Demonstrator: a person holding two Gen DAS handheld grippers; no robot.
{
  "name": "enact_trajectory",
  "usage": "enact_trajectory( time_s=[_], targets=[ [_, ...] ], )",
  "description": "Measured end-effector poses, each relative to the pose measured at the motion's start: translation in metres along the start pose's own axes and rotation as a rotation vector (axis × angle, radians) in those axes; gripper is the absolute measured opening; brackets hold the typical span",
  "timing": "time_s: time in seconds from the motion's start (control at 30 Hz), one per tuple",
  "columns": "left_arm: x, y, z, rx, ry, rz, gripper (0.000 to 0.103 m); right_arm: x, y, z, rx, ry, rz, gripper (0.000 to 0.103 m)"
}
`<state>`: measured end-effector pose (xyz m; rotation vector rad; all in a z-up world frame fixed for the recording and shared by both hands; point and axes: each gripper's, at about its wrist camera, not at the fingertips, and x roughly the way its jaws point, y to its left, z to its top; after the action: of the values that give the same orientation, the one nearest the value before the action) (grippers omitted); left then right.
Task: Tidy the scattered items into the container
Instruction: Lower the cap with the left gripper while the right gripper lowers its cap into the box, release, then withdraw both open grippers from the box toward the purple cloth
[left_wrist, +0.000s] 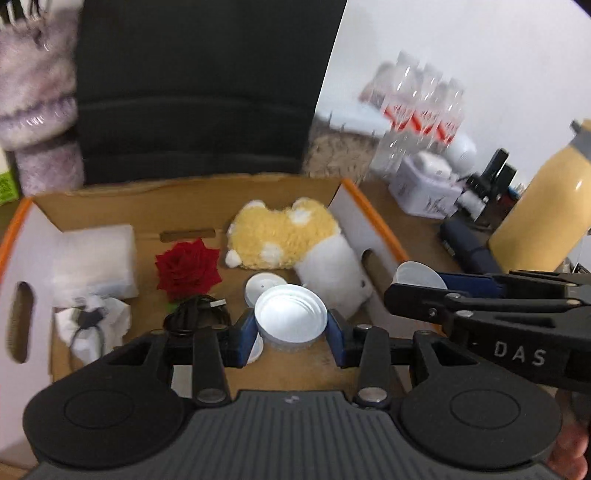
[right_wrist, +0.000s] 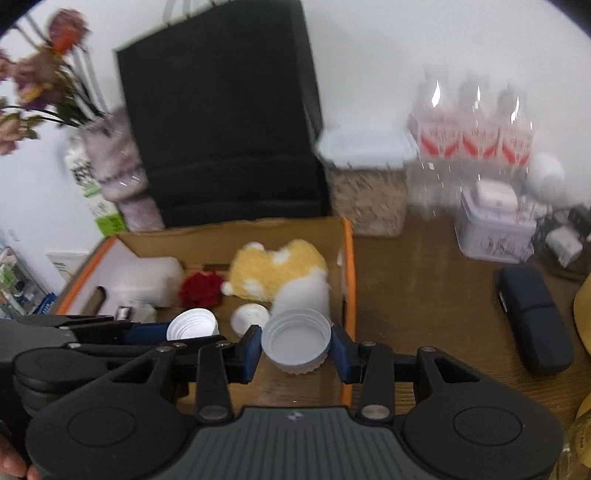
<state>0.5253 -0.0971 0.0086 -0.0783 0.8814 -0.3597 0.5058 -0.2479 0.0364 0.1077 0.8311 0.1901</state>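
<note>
My left gripper (left_wrist: 291, 328) is shut on a white jar lid (left_wrist: 291, 316) and holds it above the floor of the cardboard box (left_wrist: 192, 201). My right gripper (right_wrist: 295, 350) is shut on a second white lid (right_wrist: 296, 339) over the box's right orange edge (right_wrist: 348, 280). Each gripper shows in the other's view, the right one (left_wrist: 417, 280) at the box's right wall, the left one (right_wrist: 192, 326) inside the box. In the box lie a yellow-and-white plush toy (left_wrist: 288, 236), a red rose (left_wrist: 187, 267), a black cable (left_wrist: 199, 314), a small white lid (left_wrist: 264, 286) and white packets (left_wrist: 96, 258).
A wooden table (right_wrist: 424, 295) holds a dark blue case (right_wrist: 532, 314), a white tin (right_wrist: 495, 232), a grain-filled container (right_wrist: 365, 184), water bottles (right_wrist: 476, 136) and a yellow bottle (left_wrist: 546, 206). A black bag (right_wrist: 221, 122) and a flower vase (right_wrist: 118, 166) stand behind the box.
</note>
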Motion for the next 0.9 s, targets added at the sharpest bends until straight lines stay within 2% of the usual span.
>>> enact_trajectory(
  time_s=[0.07, 0.17, 0.27, 0.33, 0.43, 0.53, 0.7, 0.77, 0.9],
  targets=[
    [0.012, 0.006, 0.001, -0.038, 0.026, 0.007, 0.047, 0.010, -0.001, -0.002, 0.014, 0.027, 0.009, 0.040],
    [0.016, 0.018, 0.002, -0.104, 0.011, 0.003, 0.062, 0.013, -0.004, -0.007, 0.029, 0.032, 0.019, 0.042],
    [0.011, 0.025, 0.003, -0.123, -0.012, -0.021, 0.067, 0.009, -0.004, -0.008, 0.041, 0.030, 0.044, 0.051],
    [0.003, 0.026, 0.006, -0.123, -0.026, -0.011, 0.074, 0.003, 0.001, -0.006, 0.018, 0.017, 0.035, 0.059],
    [-0.015, 0.027, 0.010, -0.108, -0.045, 0.011, 0.075, -0.012, 0.012, -0.003, -0.034, -0.018, -0.001, 0.067],
    [-0.036, 0.028, 0.012, -0.101, -0.050, 0.055, 0.080, -0.030, 0.022, -0.001, -0.060, -0.041, -0.004, 0.068],
    [-0.078, 0.030, 0.006, -0.095, -0.080, 0.122, 0.080, -0.061, 0.035, -0.002, -0.101, -0.069, -0.022, 0.070],
    [-0.099, 0.030, -0.001, -0.087, -0.085, 0.158, 0.080, -0.075, 0.038, -0.007, -0.103, -0.081, -0.010, 0.073],
    [-0.143, 0.030, -0.029, -0.029, -0.145, 0.191, 0.085, -0.100, 0.042, -0.026, -0.107, -0.096, 0.019, 0.074]
  ],
)
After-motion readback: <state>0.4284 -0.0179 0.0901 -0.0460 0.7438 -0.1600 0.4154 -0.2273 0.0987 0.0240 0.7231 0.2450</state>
